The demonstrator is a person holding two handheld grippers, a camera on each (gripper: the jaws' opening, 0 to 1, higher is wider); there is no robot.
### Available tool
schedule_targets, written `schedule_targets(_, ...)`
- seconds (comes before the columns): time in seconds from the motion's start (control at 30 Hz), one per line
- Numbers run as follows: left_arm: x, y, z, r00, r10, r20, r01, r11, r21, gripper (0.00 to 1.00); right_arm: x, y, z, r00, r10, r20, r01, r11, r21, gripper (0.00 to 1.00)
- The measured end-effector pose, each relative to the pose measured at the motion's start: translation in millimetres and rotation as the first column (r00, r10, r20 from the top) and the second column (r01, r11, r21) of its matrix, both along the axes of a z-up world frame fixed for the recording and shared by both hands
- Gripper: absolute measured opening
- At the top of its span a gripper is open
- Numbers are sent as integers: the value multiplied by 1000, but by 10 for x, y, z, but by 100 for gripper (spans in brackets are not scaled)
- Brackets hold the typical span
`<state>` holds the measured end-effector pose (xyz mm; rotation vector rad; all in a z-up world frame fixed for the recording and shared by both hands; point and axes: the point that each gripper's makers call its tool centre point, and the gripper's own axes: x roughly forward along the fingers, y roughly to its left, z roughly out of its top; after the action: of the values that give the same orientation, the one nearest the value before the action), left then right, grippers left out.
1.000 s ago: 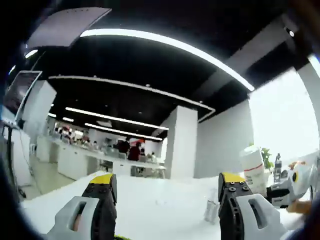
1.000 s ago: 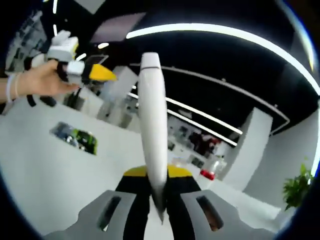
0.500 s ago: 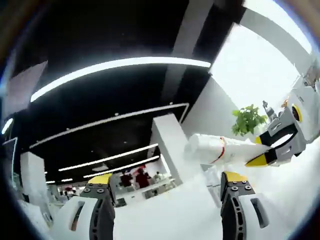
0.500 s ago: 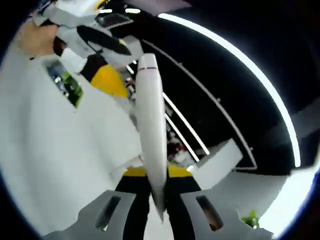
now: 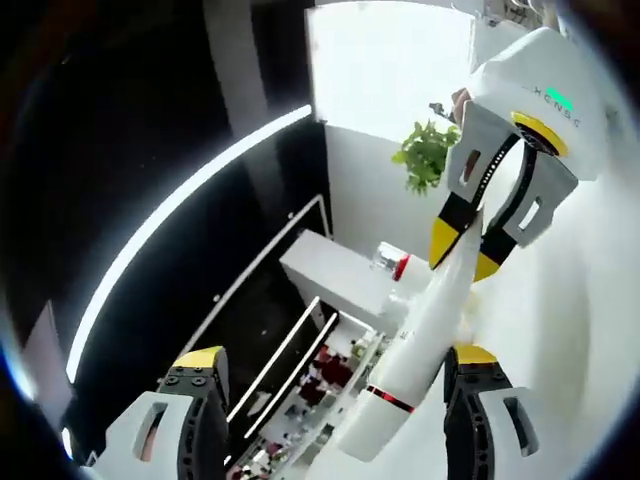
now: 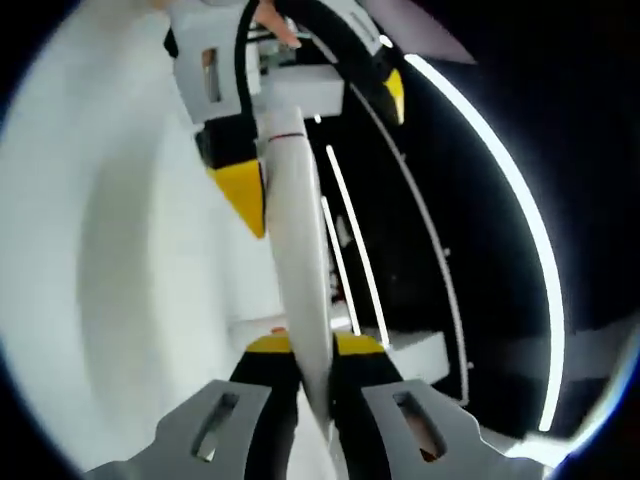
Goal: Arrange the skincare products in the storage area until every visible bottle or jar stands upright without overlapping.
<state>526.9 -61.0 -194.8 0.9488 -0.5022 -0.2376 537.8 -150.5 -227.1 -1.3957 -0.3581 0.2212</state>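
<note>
One tube [image 6: 298,270], white with a red band, clamped at its crimped end in the right gripper [image 6: 316,372]. Left gripper [image 5: 330,385] has closed in since a second ago: jaws spread wide, tube's cap end now lying between them, contact unclear. Half a second ago the tube sat beyond its jaws. One potted plant [image 5: 425,155] far back. Two grippers, white bench [image 6: 100,260] behind.
</note>
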Motion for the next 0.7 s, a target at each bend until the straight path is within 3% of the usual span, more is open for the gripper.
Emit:
schedule_targets(0.13,31,-56,-131,1000,14,-15,-12,995,98,73,-2,26,-21,1000,3,-4,-3,1000,-9,10)
schedule_targets(0.23,42,-138,-292,999,11,-51,-1,983,181,53,5,39,-36,1000,6,-3,-7,1000,-18,10)
schedule_targets(0.43,46,-249,-464,996,0,-86,23,963,268,29,-50,90,-45,999,32,5,-32,999,-35,10)
schedule_targets(0.47,41,-247,-450,998,13,-67,6,961,276,28,-55,96,-31,999,34,13,-33,999,-38,10)
schedule_targets(0.7,136,-161,-548,990,51,-134,-13,962,273,25,-120,208,87,995,86,55,-85,996,-19,17)
